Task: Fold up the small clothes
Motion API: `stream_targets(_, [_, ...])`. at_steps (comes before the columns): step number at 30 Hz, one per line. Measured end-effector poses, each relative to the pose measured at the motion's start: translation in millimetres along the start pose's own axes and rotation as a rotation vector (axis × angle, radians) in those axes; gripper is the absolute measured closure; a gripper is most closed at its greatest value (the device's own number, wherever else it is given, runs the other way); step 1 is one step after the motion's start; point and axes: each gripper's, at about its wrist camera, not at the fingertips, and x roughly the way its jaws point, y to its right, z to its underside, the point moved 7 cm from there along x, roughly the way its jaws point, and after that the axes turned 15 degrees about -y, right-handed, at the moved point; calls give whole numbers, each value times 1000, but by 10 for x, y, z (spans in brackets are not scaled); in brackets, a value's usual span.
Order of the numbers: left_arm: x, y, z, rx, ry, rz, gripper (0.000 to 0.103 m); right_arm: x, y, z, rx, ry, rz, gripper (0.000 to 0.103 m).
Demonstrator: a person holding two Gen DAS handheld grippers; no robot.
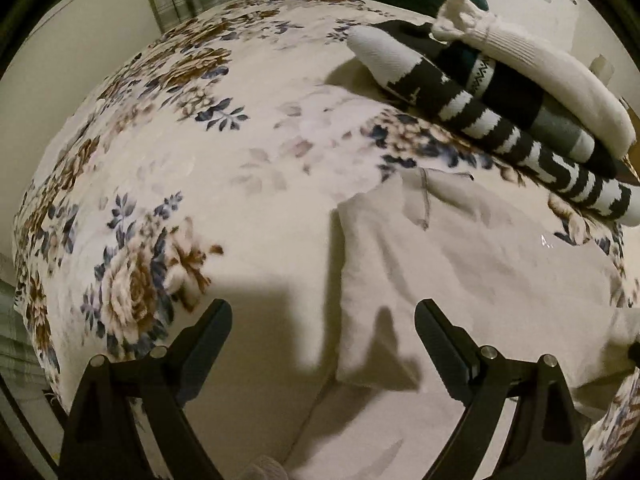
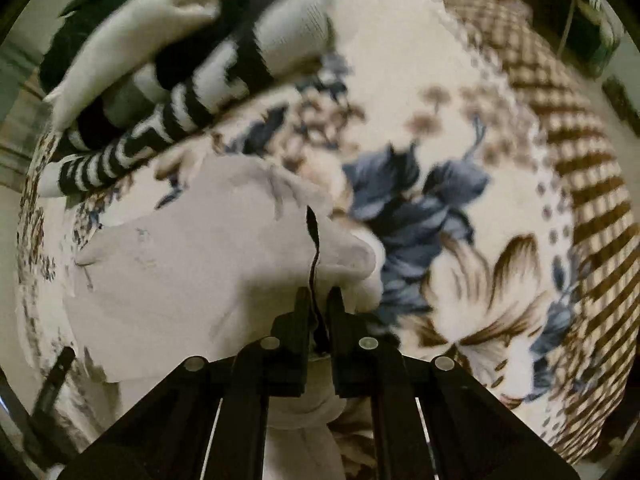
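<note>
While the left tool (image 1: 323,320) gapes, the right tool (image 2: 318,300) pinches the cream garment (image 2: 192,264).

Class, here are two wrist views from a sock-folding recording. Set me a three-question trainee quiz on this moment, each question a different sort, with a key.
1. True or false: the left claw is shut on cloth.
2. Which claw grips the cream sock? A) left B) right C) neither
3. Fill in: the striped sock lies in a pile with a white sock, on a ______-patterned blanket.

Key: 1 false, it is open and grips nothing. 2 B, the right claw pinches its edge. 3 floral.
</note>
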Motion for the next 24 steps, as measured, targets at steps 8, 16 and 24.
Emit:
stream_targets(8, [63,-37,-233,5,-1,10,9,-116,169,226,54,21,5,95])
stream_targets(16, [495,18,-511,43,-59,-39,9,114,328,223,111,-42,-17,95])
stream_targets(24, [745,-81,-534,63,-156,12,7,393,445,265,144,-108,-53,94])
